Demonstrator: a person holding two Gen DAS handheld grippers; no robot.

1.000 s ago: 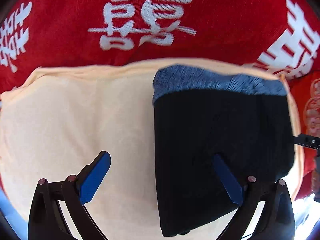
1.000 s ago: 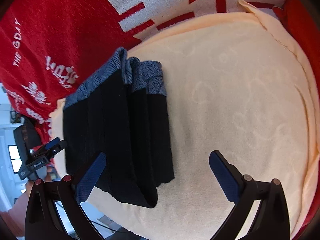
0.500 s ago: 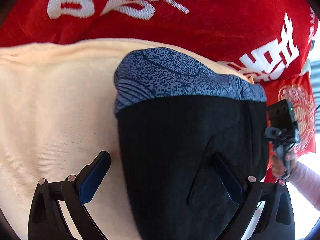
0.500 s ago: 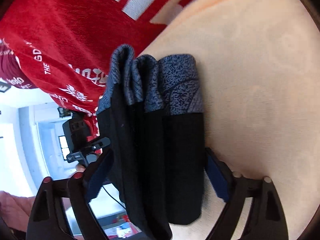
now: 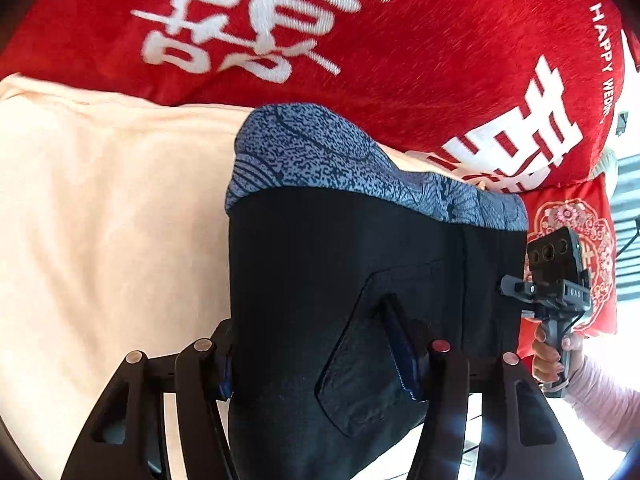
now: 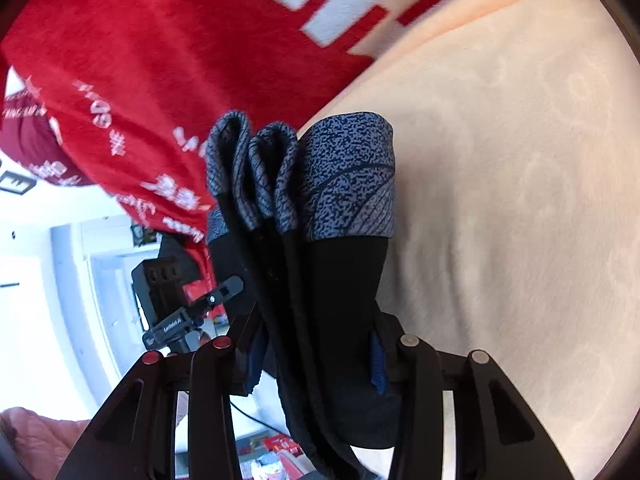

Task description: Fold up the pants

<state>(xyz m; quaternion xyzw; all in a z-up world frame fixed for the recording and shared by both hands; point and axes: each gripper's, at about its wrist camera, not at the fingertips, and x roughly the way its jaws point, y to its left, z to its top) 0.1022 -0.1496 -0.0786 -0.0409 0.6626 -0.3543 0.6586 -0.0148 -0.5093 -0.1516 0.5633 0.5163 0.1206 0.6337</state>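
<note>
The red blanket [image 5: 440, 60] reads "HAPPY WED…" (cut off) beside large white 囍 characters; other lettering is blurred.

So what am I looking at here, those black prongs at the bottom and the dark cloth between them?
There is no robot here. A person holds a hand tool in each hand, and each tool ends in a two-fingered claw with a wide-angle camera looking out along it. One picture is the view from the left claw, the other from the right claw. The black prongs are the claw fingers, tipped with blue pads.

The dark cloth is a pair of folded black pants with a speckled blue-grey waistband. Each claw has just been closing, and its pads now pinch the near end of the pants. Underneath lies a pale peach towel on a red blanket with white characters. In the left view you can also see the hand gripping the other tool's handle.
</note>
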